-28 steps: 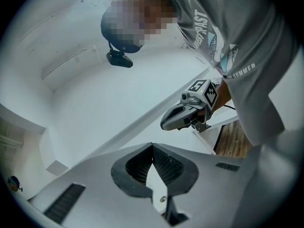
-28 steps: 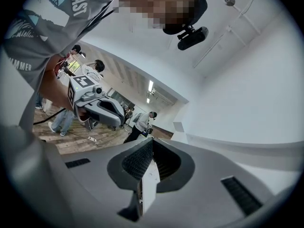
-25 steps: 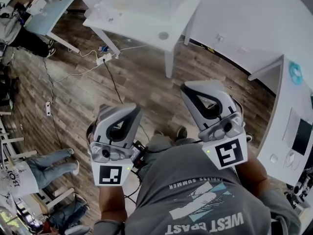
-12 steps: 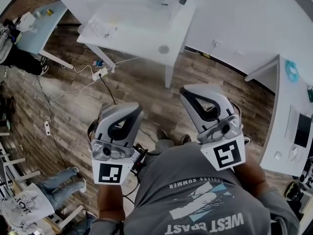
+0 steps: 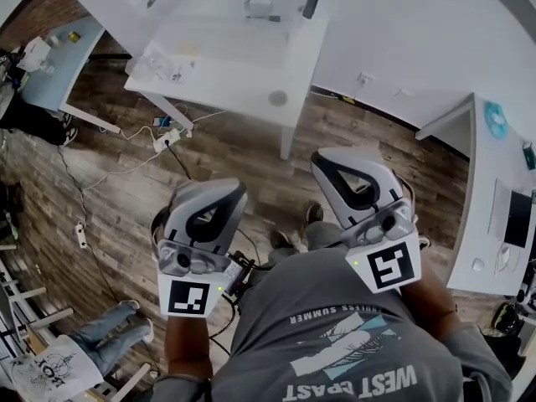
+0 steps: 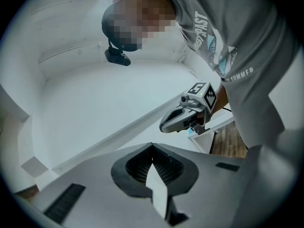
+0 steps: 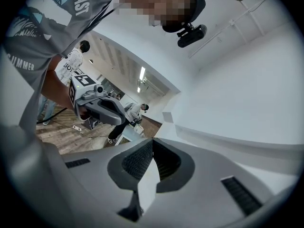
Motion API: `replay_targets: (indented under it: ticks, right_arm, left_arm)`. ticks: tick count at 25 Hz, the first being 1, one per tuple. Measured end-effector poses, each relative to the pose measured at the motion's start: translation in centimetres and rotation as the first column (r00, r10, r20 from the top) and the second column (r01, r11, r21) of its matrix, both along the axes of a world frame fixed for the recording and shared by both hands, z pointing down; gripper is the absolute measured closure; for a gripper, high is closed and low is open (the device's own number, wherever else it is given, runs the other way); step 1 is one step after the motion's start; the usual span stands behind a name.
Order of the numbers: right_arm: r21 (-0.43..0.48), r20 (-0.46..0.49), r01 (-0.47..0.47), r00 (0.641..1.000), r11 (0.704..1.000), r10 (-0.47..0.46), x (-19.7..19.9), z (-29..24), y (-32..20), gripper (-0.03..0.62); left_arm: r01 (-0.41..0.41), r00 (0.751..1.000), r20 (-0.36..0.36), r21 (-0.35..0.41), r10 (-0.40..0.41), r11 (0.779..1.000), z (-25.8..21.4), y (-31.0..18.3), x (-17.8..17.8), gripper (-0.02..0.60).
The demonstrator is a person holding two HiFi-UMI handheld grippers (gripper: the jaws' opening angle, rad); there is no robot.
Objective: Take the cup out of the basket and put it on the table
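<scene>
Bare wood floor (image 5: 239,157) ahead, up to white table (image 5: 230,69)

The white table (image 5: 251,74) runs out past the top edge of the head view. The small things (image 5: 260,8) on it are too small to tell, as is the clear clutter (image 5: 163,64) near its left corner. A desk (image 5: 496,199) is cut off by the right edge. At lower left a person (image 5: 92,354) is cropped by the frame, with only legs and a printed top showing. The wearer's grey shirt (image 5: 352,342) hides both upper arms.
</scene>
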State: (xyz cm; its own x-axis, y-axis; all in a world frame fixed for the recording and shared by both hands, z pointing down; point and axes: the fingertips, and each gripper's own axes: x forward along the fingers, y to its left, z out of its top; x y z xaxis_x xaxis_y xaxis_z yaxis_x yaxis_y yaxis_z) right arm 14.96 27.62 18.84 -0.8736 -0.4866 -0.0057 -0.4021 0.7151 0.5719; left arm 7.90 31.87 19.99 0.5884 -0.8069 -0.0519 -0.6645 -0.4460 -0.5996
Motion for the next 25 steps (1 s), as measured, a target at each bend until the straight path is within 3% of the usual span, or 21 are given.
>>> replay_targets:
  ticks: [16, 25]
  right_arm:
    - [-0.032, 0.067, 0.108, 0.992, 0.994, -0.105, 3.9, -0.6, -11.0, 0.583]
    - [-0.052, 0.069, 0.102, 0.993, 0.993, -0.098, 3.3, 0.0, -15.2, 0.583]
  left_arm:
    - [0.125, 0.991, 0.057, -0.025, -0.123, 0.992, -0.5, -10.4, 4.5, 0.572]
    - [0.103, 0.993, 0.06, -0.051, -0.1, 0.993, 0.1, -14.5, 4.7, 0.572]
